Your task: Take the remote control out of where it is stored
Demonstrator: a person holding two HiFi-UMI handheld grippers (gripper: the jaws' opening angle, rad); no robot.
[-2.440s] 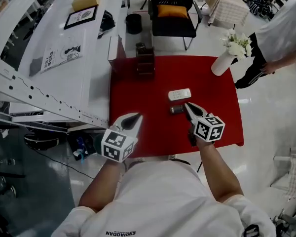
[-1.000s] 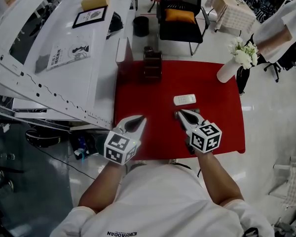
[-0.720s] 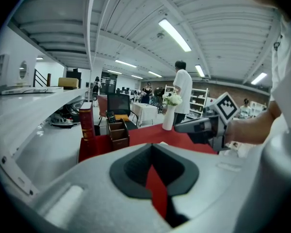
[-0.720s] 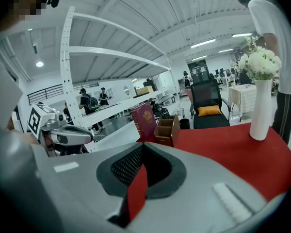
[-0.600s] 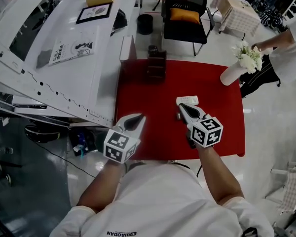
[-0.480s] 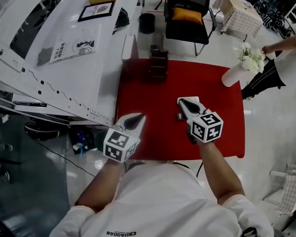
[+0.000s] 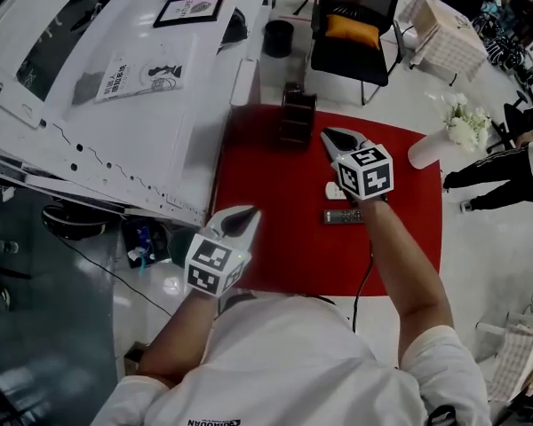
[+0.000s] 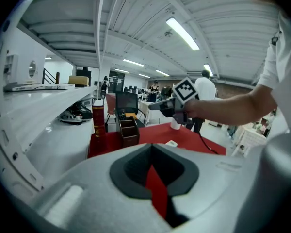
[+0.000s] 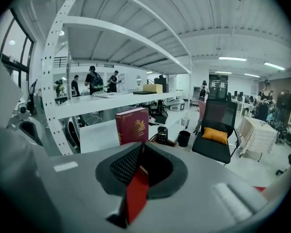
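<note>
The black remote control (image 9: pixel 162 134) stands upright in the small wooden holder (image 7: pixel 295 116) at the far edge of the red worktop (image 7: pixel 266 238), beside a dark red book (image 9: pixel 132 125). My right gripper (image 7: pixel 331 137) points toward it from near by; its jaws have just been opening, only to a crack, with nothing between them. My left gripper (image 7: pixel 242 215) hangs at the near edge, jaws closed and empty. I judge the remote light, stiff and smooth, so apt to slip; I would pinch its exposed top and lift straight up, lest the holder tip
</note>
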